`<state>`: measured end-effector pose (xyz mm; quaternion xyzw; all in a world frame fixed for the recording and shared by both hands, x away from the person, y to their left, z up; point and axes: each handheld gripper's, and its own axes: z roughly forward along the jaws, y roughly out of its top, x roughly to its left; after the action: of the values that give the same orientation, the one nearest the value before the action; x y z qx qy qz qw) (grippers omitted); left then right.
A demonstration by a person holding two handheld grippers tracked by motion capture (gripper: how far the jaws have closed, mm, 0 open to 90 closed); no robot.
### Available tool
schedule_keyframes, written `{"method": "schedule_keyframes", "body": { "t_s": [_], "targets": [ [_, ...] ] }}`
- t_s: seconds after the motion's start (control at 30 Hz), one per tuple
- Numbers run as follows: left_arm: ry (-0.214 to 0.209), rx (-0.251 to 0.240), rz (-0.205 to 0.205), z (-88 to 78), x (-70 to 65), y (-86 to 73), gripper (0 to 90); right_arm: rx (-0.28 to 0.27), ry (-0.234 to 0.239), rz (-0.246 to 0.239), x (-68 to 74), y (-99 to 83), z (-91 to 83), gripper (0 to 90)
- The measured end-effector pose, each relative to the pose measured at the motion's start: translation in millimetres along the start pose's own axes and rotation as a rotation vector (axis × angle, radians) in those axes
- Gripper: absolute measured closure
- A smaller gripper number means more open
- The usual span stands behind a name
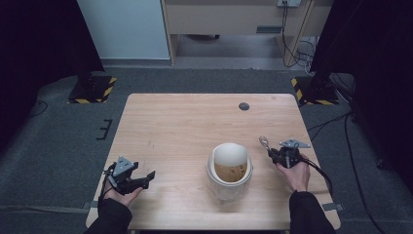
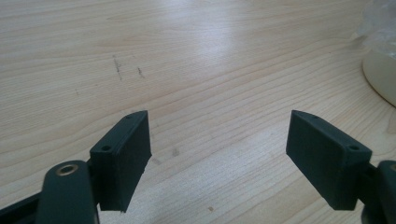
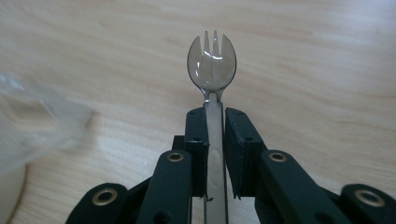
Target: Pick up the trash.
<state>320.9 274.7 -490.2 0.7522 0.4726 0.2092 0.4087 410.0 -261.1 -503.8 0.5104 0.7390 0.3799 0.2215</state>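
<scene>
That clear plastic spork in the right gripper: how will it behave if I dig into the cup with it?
The spork looks thin and clear, so probably light and bendy under load. The right gripper pinches its narrow handle edge-on, so it may twist or slip. The cup looks tall and plastic-wrapped, so a hard push might tip it.

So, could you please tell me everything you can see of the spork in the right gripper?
The spork looks like clear, slightly smoky plastic: a rounded bowl ending in short tines, on a flat, narrow handle. The right gripper is shut on the handle just below the bowl, its two black jaws pressing either side. The head juts out beyond the jaws, above the wooden table, touching nothing else. In the high view it sits right of the white cup.
</scene>
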Motion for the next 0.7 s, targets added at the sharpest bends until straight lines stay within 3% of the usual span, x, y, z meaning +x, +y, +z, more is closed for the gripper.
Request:
{"method": "schedule_keyframes", "body": {
  "t_s": [0.03,0.33,0.43,0.63,0.7],
  "targets": [
    [-0.001,0.0,0.0,0.0,-0.1,0.0,21.5,-0.043,0.003,0.011,-3.4,4.0,-7.7,80.0],
    [-0.008,-0.012,-0.004,-0.5,0.2,0.0,21.5,-0.147,0.008,0.025,-10.0,15.3,-31.8,80.0],
    [-0.011,-0.032,-0.003,-2.4,0.0,1.1,21.5,-0.174,0.014,0.028,-10.2,18.0,-38.1,80.0],
    [-0.022,-0.1,-0.011,-10.3,-2.7,7.5,21.5,-0.293,0.052,0.008,-6.3,31.9,-64.9,80.0],
    [-0.024,-0.11,-0.009,-11.3,-3.4,9.1,21.4,-0.308,0.061,0.01,-5.3,33.9,-68.5,80.0]
  ]
}}
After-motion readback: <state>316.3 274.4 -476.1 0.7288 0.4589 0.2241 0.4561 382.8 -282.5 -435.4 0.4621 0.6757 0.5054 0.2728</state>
